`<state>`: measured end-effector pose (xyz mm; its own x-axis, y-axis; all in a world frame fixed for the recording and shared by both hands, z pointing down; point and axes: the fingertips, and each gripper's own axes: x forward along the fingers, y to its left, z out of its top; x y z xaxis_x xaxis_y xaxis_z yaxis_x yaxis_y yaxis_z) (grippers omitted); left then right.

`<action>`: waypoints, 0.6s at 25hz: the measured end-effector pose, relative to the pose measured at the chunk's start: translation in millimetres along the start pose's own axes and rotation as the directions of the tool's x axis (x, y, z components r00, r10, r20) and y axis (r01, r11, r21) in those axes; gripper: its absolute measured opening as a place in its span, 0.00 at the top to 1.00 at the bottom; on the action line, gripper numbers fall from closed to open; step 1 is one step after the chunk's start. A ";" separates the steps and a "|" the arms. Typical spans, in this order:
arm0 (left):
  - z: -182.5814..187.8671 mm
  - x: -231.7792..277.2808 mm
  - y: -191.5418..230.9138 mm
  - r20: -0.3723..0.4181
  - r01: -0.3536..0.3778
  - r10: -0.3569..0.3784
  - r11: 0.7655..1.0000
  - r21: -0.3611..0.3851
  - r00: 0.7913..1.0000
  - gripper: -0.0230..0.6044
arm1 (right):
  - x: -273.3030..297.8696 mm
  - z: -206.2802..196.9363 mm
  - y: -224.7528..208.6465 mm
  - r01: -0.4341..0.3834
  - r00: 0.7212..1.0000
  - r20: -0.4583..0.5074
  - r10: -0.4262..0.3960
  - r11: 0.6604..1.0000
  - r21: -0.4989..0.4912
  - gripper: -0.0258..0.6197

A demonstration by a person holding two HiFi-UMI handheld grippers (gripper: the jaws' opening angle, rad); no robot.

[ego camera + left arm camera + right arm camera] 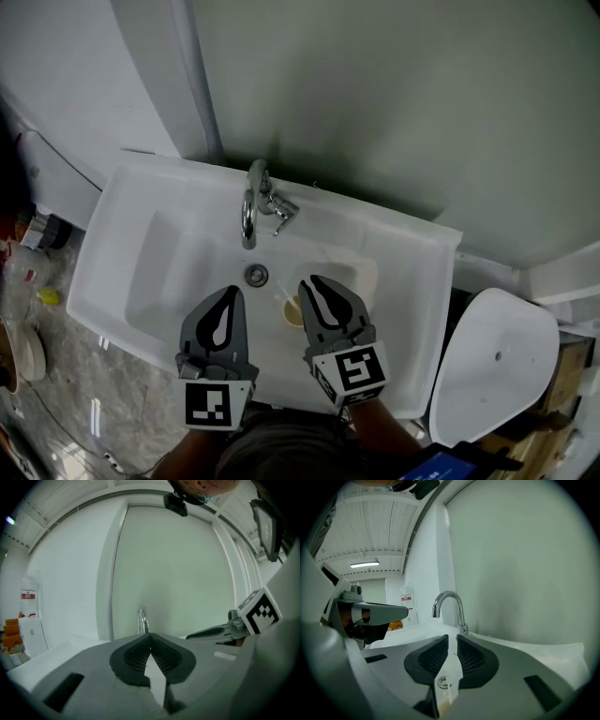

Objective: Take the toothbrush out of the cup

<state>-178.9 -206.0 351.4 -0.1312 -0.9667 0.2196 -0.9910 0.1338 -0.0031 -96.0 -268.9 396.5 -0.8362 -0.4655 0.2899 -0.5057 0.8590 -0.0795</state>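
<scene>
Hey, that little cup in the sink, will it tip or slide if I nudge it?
Probably light: the cup looks small beside the faucet. It may slide easily on the smooth white sink, and could tip since it stands unheld.

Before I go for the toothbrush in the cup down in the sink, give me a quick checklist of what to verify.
1. Find the cup: ok, it stands in the sink, right of the drain.
2. See the toothbrush: cannot tell for sure; a thin pale stick leans out of the cup's left side.
3. Open the right gripper enough to take it: not ok, its jaws are all but closed and empty.
4. Keep the left gripper free: ok, shut on nothing.
5. Stay clear of the faucet: ok, it stands beyond both grippers.
</scene>
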 end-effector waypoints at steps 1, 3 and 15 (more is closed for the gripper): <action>-7.9 1.9 4.0 -0.017 -0.003 0.003 1.000 -0.010 1.000 0.95 | 5.0 -7.6 1.2 -0.008 1.000 -0.017 0.008 1.000 0.006 0.92; -24.5 5.3 11.6 -0.047 -0.014 0.013 1.000 -0.028 0.999 0.95 | 15.5 -23.2 3.2 -0.018 0.998 -0.055 0.019 1.000 0.019 0.83; -116.6 24.4 40.9 -0.165 -0.081 0.061 0.990 -0.118 0.984 0.95 | 52.9 -115.2 13.5 -0.072 0.961 -0.268 0.063 0.997 -0.023 0.76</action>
<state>-219.5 -198.7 470.4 -0.1853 -0.9077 0.3765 -0.9671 0.2364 0.0940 -122.7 -257.4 520.6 -0.7790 -0.3359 0.5295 -0.4392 0.8949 -0.0785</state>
